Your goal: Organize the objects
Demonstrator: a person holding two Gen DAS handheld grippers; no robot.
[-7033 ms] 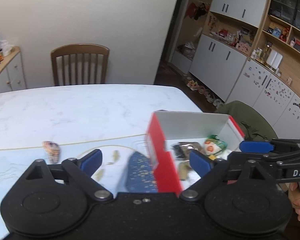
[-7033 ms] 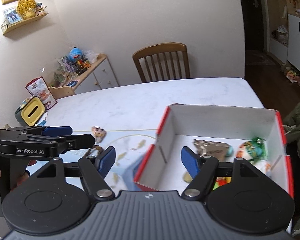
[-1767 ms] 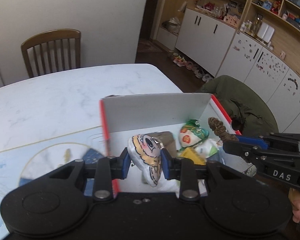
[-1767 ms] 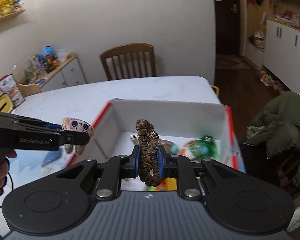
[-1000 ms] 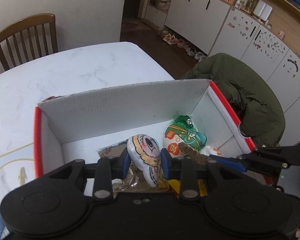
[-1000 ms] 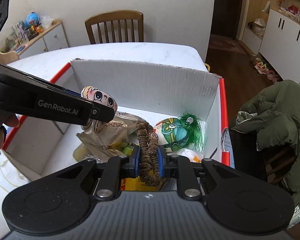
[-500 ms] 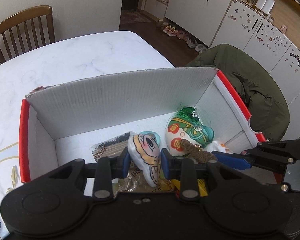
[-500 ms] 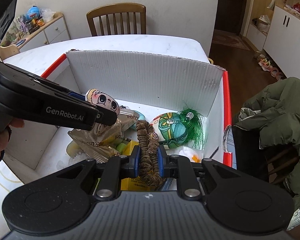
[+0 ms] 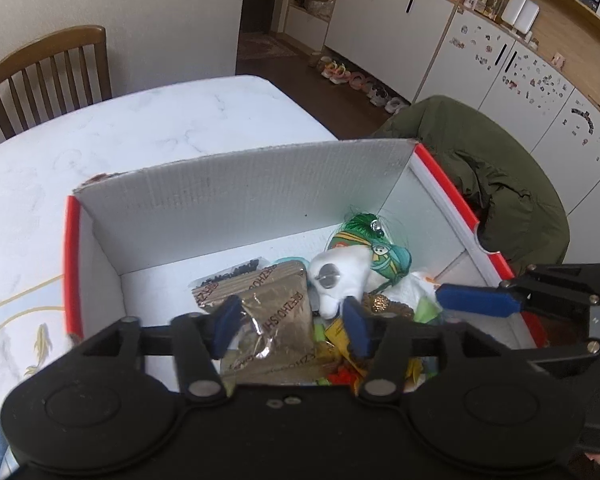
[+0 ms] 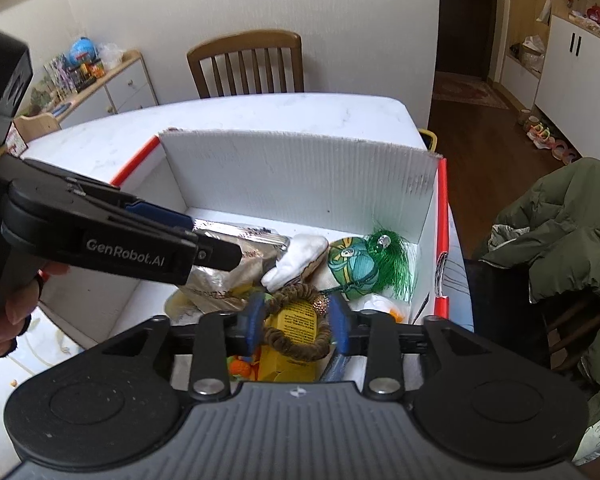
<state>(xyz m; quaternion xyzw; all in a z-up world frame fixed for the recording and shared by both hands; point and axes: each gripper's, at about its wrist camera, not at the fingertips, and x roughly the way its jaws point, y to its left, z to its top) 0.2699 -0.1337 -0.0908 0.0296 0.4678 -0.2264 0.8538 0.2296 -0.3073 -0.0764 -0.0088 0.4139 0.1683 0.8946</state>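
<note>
Both tongs gape empty: left gripper (image 9: 292, 326), right gripper (image 10: 296, 322). Brown scrunchie (image 10: 300, 332), lower centre in the box (image 10: 300, 168), looks soft and light; pinch its band.

Both views are evenly and softly lit, bright enough to read detail, with no hard shadows. The white box (image 9: 236, 200) walls and the pale bench (image 9: 148, 128) come out bright yet keep their texture. A foil packet (image 9: 276, 320) near the middle of the left view throws small glints. Fisheye bending curves the cabinets (image 9: 500, 52) at upper right and darkens the upper left corner. The doorway (image 10: 464, 20) in the right view is dim. The centre is sharp; the edges go slightly soft.
</note>
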